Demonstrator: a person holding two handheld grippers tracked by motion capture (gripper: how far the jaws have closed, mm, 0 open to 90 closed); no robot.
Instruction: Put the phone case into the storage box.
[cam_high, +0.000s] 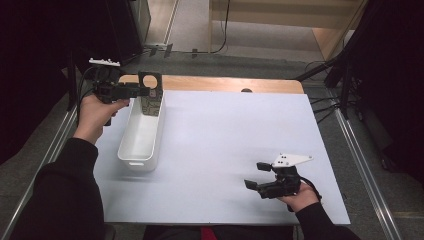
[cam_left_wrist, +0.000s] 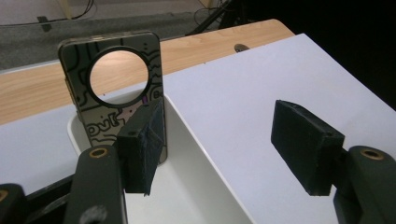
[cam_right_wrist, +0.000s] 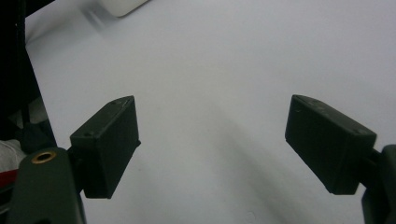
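Phone case (cam_left_wrist: 114, 100) already dropped into the white bin (cam_high: 131, 150), leaning upright against the bin's far end. Left gripper (cam_high: 145, 91) right beside the case, jaws apart, nothing clamped. Right gripper (cam_high: 257, 176) well off from the bin, jaws wide too, empty. Looks pretty much done, just pulling away left.

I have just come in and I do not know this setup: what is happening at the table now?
A person works with a gripper in each hand. A phone case with a round hole stands upright in the far end of a white bin. The left gripper is open beside the case, with one jaw next to it and no grip. The right gripper is open and empty over the white table.
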